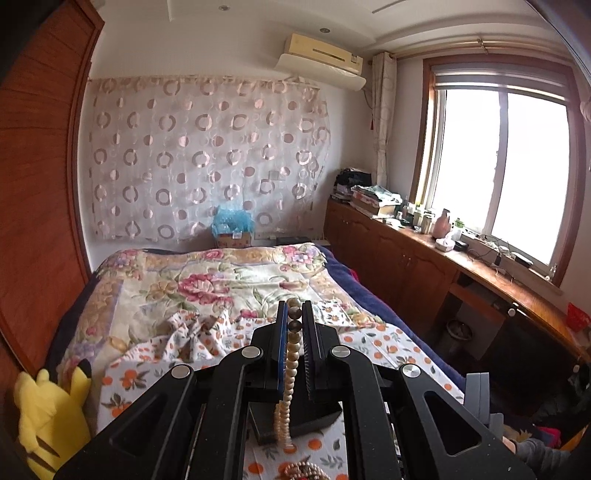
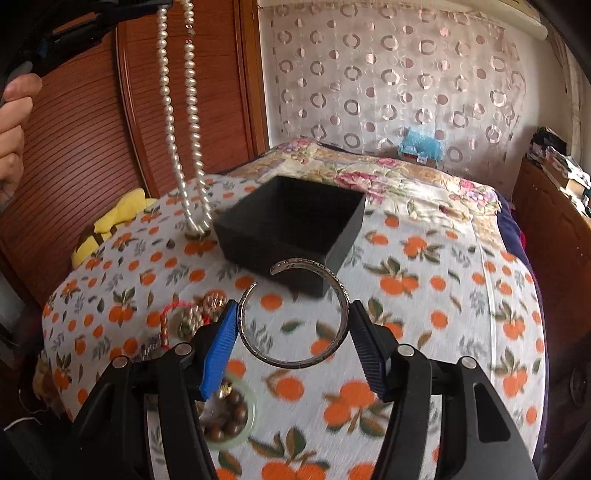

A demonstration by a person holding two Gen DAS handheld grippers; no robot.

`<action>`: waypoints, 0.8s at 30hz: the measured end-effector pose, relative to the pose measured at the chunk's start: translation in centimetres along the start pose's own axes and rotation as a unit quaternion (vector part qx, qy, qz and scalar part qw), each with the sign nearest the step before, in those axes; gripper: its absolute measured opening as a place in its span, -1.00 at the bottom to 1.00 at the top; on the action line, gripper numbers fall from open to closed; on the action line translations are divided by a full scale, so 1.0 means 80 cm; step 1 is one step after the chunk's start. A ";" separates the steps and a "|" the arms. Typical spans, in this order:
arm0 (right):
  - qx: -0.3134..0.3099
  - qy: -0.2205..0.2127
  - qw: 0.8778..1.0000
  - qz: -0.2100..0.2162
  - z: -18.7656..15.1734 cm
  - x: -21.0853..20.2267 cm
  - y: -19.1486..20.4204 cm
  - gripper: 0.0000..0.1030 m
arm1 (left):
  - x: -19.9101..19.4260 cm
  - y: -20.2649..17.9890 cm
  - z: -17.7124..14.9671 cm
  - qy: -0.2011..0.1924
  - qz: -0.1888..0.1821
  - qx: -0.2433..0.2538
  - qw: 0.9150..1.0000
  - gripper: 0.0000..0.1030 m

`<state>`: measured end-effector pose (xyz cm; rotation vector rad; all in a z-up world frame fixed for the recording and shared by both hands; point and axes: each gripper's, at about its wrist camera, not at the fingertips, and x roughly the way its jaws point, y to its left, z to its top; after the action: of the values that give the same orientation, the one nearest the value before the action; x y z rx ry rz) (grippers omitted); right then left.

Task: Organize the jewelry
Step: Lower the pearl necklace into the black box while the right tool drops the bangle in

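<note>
My left gripper (image 1: 294, 310) is shut on a pearl necklace (image 1: 290, 369), held high above the bed. In the right wrist view the necklace (image 2: 168, 110) hangs as a long loop, its lower end touching the cloth just left of an open black box (image 2: 291, 221). My right gripper (image 2: 293, 317) is shut on a silver open bangle (image 2: 295, 314), held above the cloth in front of the box. The left gripper (image 2: 74, 33) shows at the top left of the right wrist view.
More jewelry lies on the orange-print cloth (image 2: 443, 295): a bead and red-cord pile (image 2: 192, 314), a green jade bangle with brown beads (image 2: 229, 417). A yellow plush toy (image 1: 48, 417) sits at the bed's left. A wooden wardrobe (image 2: 92, 147) stands left, a cabinet (image 1: 424, 258) right.
</note>
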<state>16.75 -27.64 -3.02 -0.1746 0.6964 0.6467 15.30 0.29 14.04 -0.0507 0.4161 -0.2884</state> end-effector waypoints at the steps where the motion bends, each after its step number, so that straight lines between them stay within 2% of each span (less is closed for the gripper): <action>1: -0.001 -0.002 1.000 0.001 0.006 0.001 -0.002 0.22 | 0.004 0.001 0.003 0.000 -0.001 0.001 1.000 -0.87; 5: -0.006 -0.011 1.000 0.006 0.027 0.006 -0.008 0.22 | 0.027 0.006 0.010 0.005 -0.008 -0.001 1.000 -0.87; 8: -0.009 -0.015 1.000 0.010 0.040 0.014 -0.011 0.22 | 0.053 0.008 0.001 0.023 -0.009 0.001 1.000 -0.87; 16: -0.029 -0.006 1.000 0.008 0.061 0.051 -0.015 0.22 | 0.142 0.036 -0.065 0.114 0.005 -0.007 0.993 -0.87; 24: -0.054 0.005 0.998 0.012 0.081 0.090 -0.007 0.22 | 0.157 0.056 -0.094 0.130 0.016 -0.010 0.991 -0.84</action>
<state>24.79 -22.21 -2.75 -0.2686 0.6739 0.7081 24.41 1.02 1.74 -0.0258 0.6773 -0.2595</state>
